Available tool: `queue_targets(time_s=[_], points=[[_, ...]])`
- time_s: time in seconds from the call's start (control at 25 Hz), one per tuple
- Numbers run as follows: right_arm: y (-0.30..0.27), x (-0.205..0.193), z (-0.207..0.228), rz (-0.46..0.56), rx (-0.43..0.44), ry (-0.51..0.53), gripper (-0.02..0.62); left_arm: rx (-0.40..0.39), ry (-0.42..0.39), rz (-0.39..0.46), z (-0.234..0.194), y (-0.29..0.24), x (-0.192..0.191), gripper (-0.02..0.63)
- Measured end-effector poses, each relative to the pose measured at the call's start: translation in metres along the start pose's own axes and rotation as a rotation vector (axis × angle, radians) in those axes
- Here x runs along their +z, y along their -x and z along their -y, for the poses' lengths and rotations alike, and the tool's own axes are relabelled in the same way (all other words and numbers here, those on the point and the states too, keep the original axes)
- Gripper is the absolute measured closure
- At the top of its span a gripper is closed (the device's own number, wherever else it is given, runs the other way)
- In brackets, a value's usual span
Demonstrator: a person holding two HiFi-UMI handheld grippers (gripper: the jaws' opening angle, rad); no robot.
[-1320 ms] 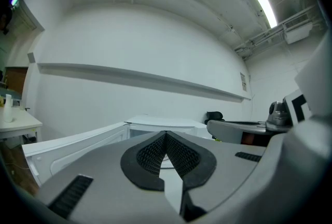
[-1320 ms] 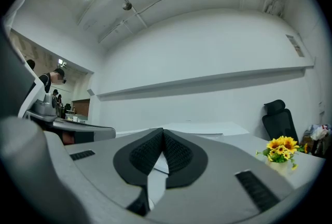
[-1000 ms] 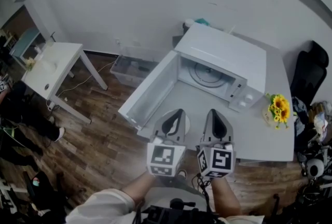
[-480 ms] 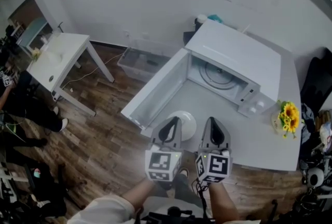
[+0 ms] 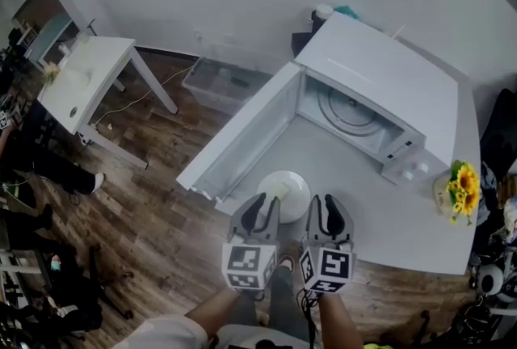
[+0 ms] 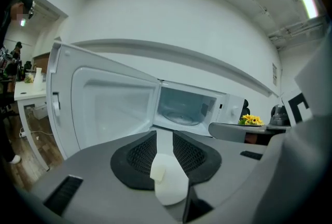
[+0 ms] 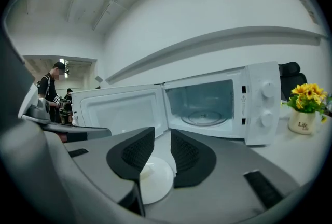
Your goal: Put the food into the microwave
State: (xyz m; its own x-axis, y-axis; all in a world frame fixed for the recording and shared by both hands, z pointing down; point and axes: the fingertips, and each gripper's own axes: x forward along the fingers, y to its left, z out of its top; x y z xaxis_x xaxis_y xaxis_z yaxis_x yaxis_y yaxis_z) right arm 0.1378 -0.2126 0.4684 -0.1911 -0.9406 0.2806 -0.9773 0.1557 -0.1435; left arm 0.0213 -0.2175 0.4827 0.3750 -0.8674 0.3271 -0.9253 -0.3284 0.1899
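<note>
L gripper [image 5: 260, 208] & R gripper [image 5: 329, 208]: jaws had just been opening, now apart, gripping nothing. Plate [image 5: 291, 184] w/ food [image 6: 158, 170] sat just ahead, untouched. Microwave [image 5: 380, 81] door was open.

The pale food [image 5: 276, 192] on the plate [image 5: 296, 186] is too small to identify, and both forearms [image 5: 220, 309] run out of view below.
</note>
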Motion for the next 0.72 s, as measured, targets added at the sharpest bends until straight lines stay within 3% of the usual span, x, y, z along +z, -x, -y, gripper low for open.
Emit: queue_targets(time_s=[0.2, 0.72], points=[[-0.015, -0.033, 0.011, -0.076, -0.041, -0.034, 0.456, 0.034, 0.033, -0.083, -0.020, -0.017, -0.040, 0.482], [-0.040, -0.102, 0.018, -0.262, -0.096, -0.107, 0.456, 0.129, 0.098, -0.248, -0.065, -0.043, -0.108, 0.480]])
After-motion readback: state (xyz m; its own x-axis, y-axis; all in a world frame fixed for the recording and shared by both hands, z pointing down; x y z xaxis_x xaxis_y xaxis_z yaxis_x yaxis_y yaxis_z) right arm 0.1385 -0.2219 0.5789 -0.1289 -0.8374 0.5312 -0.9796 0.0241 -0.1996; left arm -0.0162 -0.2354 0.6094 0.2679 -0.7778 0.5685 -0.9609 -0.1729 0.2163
